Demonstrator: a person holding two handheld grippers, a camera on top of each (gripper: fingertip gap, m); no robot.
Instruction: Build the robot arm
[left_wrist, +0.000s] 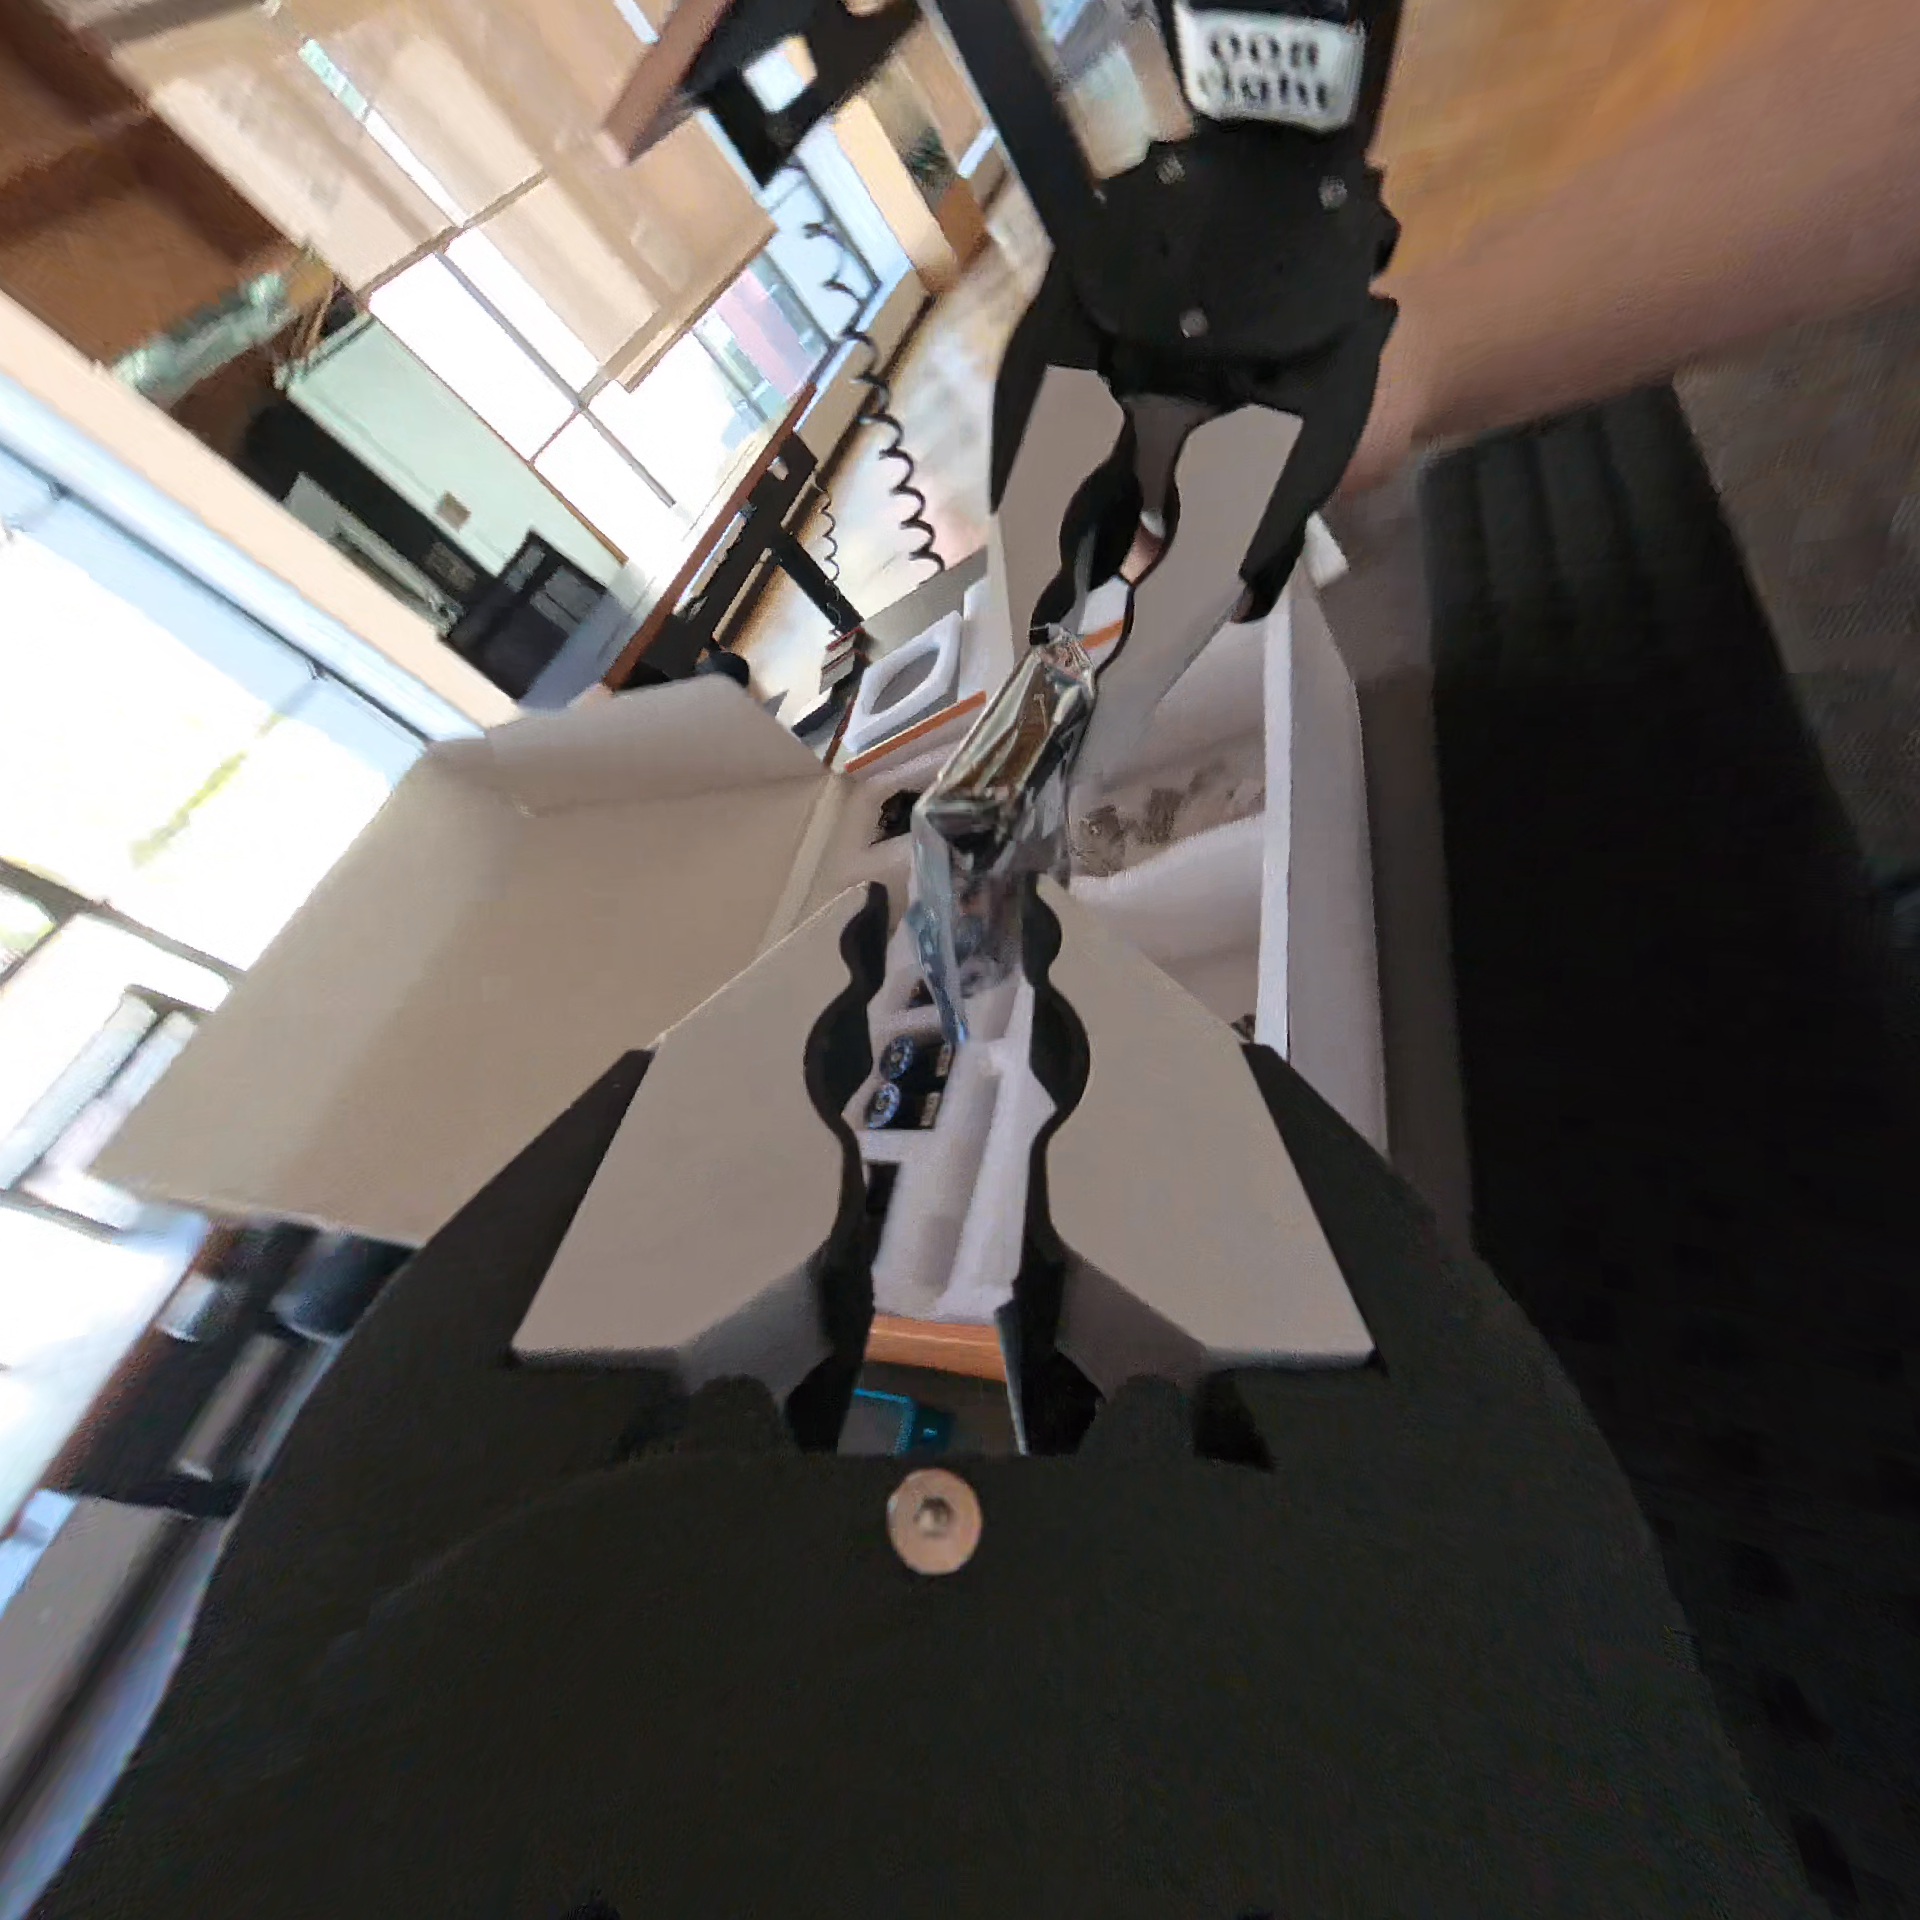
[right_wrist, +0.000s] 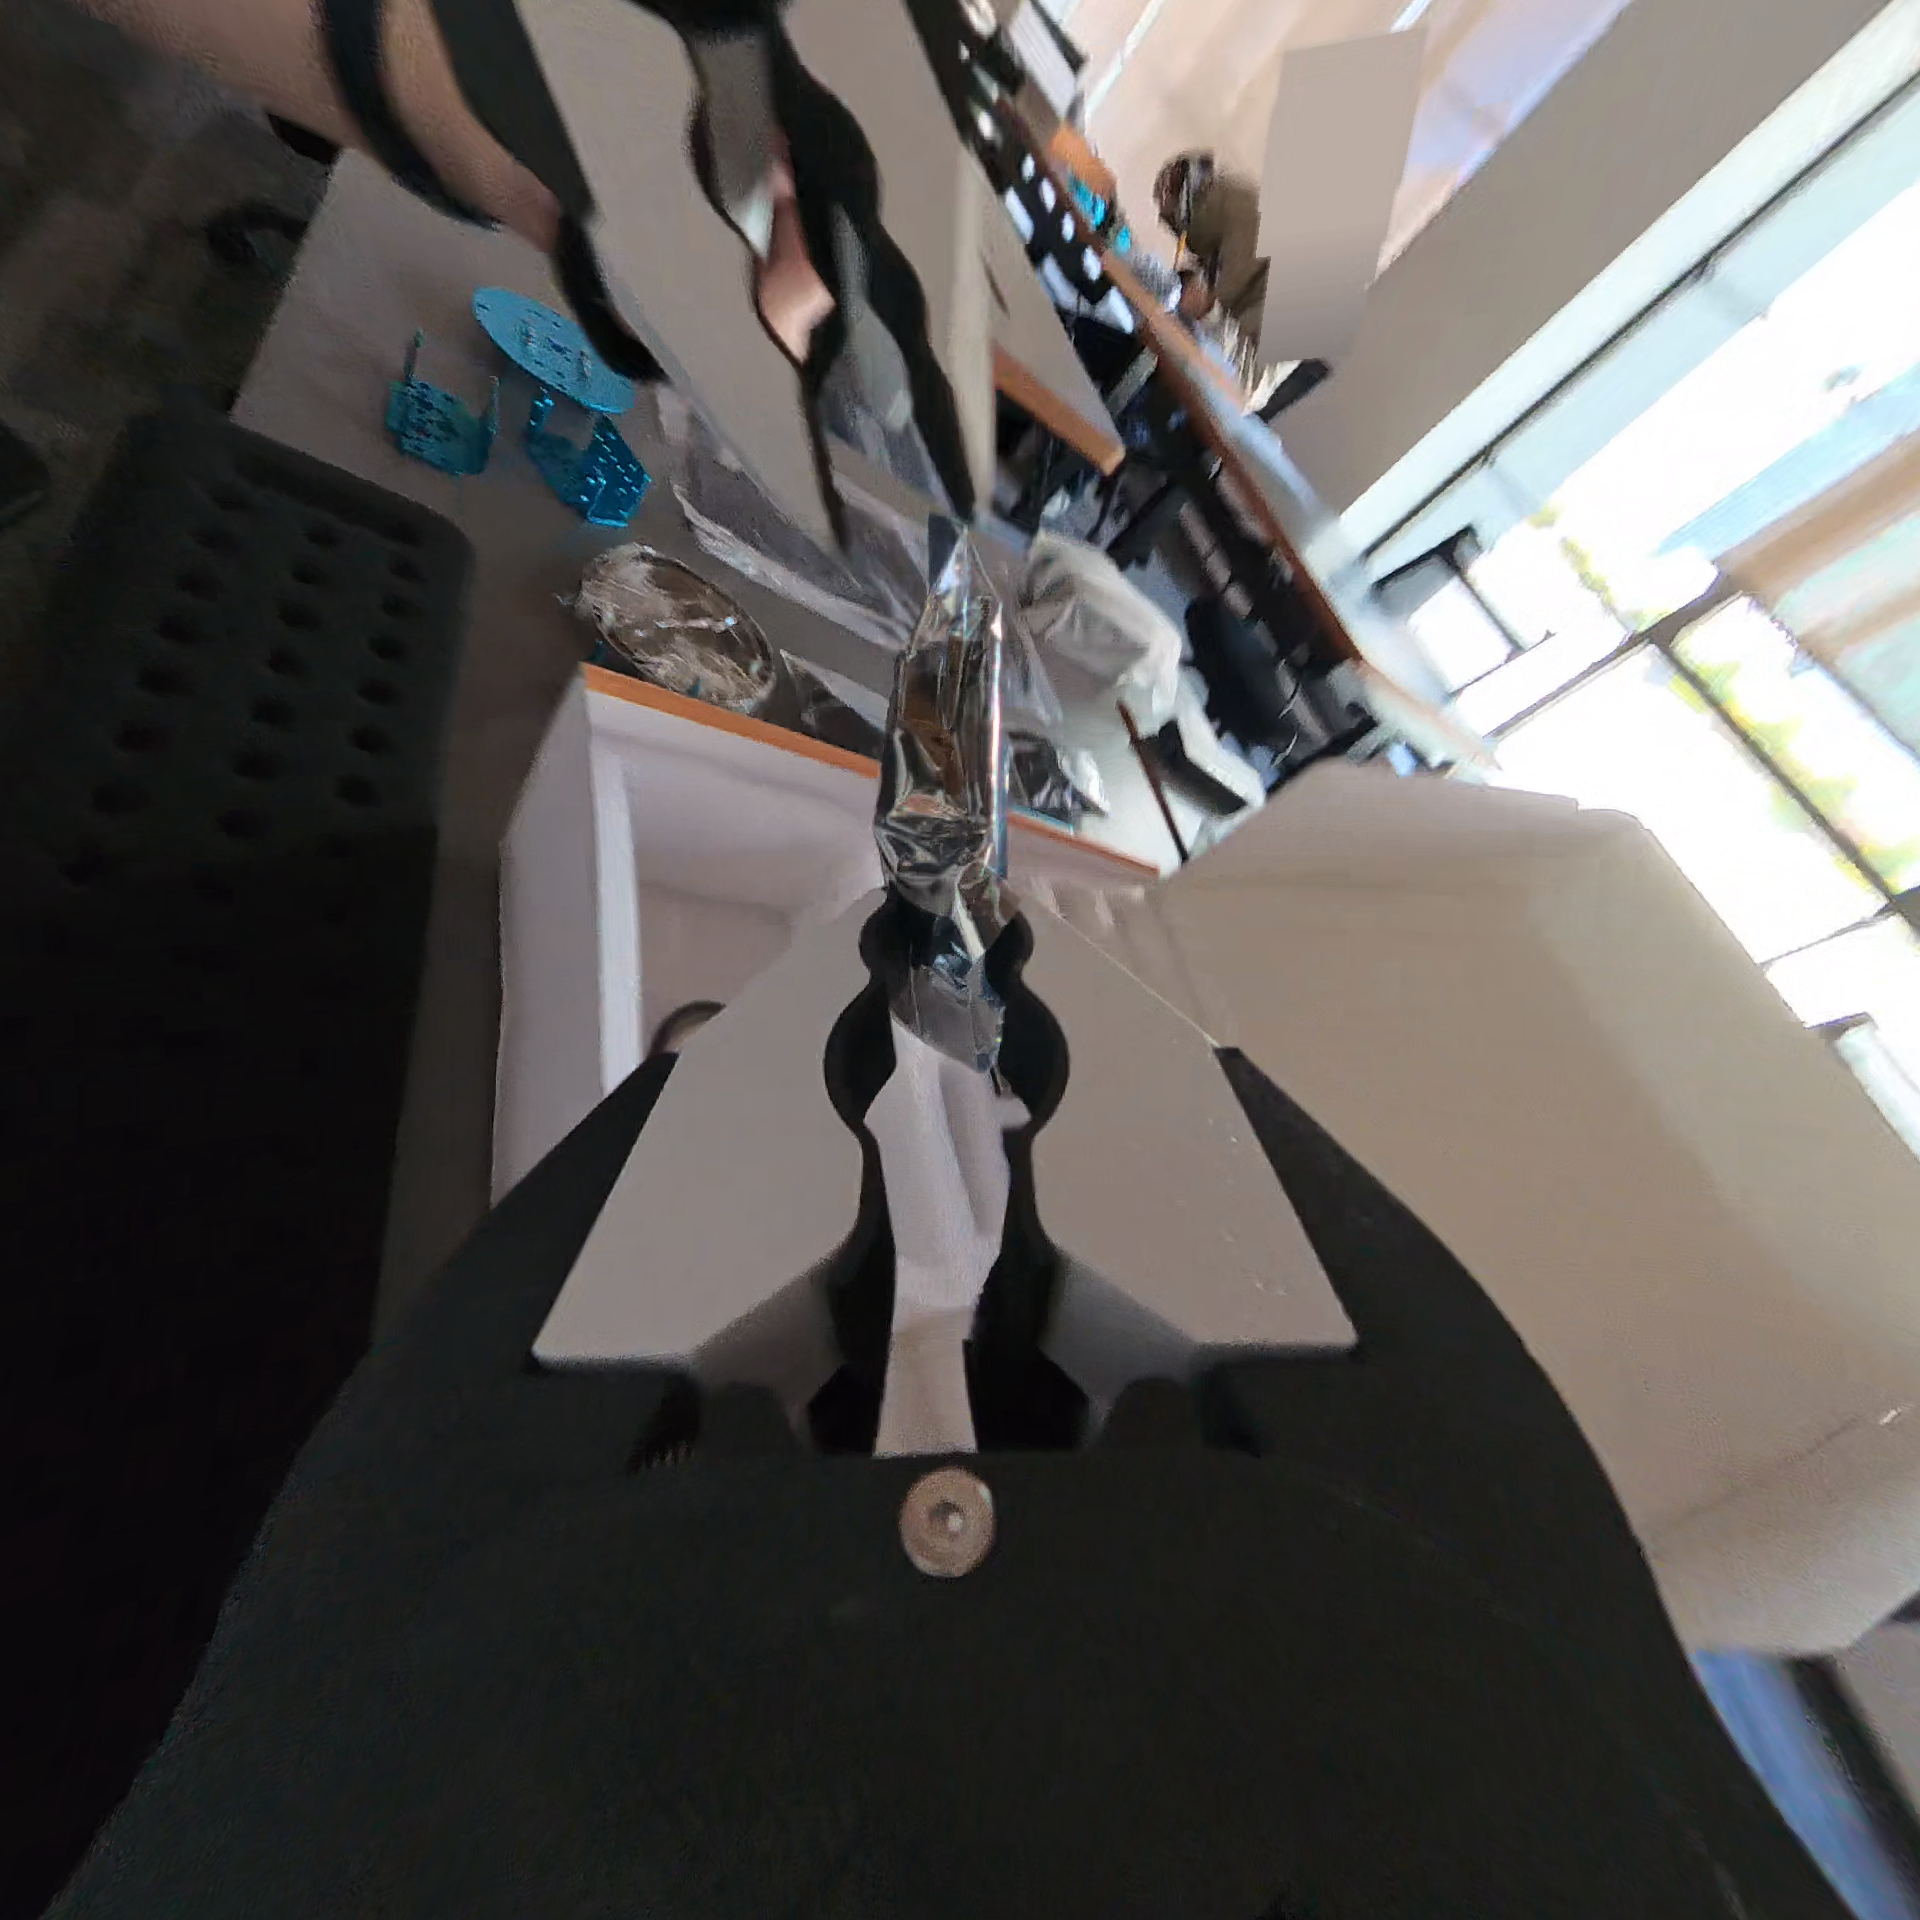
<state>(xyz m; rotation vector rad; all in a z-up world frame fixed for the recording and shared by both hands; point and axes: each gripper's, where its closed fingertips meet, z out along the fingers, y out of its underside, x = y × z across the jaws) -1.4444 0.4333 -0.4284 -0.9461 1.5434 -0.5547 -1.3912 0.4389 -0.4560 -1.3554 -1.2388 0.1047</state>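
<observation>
Foil packet (left_wrist: 1003, 790) stretched between both grippers, above open box (left_wrist: 1314, 831).

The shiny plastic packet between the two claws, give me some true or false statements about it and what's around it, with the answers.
1. Both claws grip the shiny plastic packet, one at each end. True.
2. The left claw hangs wide open, empty. False: it is shut on the packet's near end.
3. The packet is held above an open white box with foam compartments. True.
4. The blue metal parts lie inside the white box. False: they lie on the surface beyond it.
5. The right claw pinches the packet. True.
</observation>
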